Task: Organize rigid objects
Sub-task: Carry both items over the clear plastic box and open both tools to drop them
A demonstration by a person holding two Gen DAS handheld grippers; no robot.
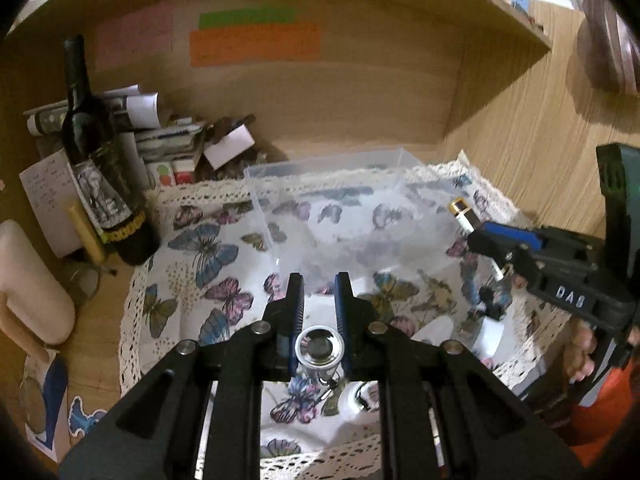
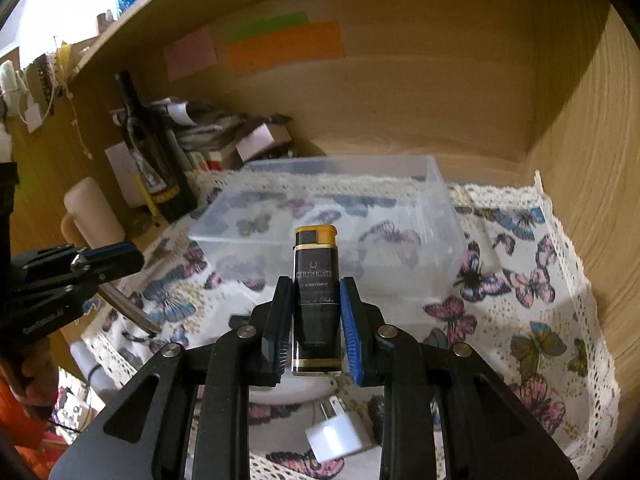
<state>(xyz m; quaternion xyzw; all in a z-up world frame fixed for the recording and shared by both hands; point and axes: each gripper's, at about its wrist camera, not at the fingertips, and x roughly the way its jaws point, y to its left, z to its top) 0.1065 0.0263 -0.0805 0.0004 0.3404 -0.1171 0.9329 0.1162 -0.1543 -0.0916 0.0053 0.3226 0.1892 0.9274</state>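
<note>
While right fingers (image 2: 314, 316) clamp a lighter (image 2: 316, 300), only the left view shows a silver cylinder (image 1: 319, 350).

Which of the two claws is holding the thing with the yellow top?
The right gripper: its lighter is dark with a yellow cap. The left gripper holds a shiny silver cylinder instead.

The silver cylinder (image 1: 320, 354) hides below the left gripper (image 1: 319, 300); note (image 1: 256, 42) writing is blurred.

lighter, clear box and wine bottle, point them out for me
lighter (image 2: 316, 280), right wrist view, on its dark label
clear box (image 2: 440, 216), right wrist view, on its right wall
wine bottle (image 1: 86, 120), left wrist view, on its shoulder
</note>
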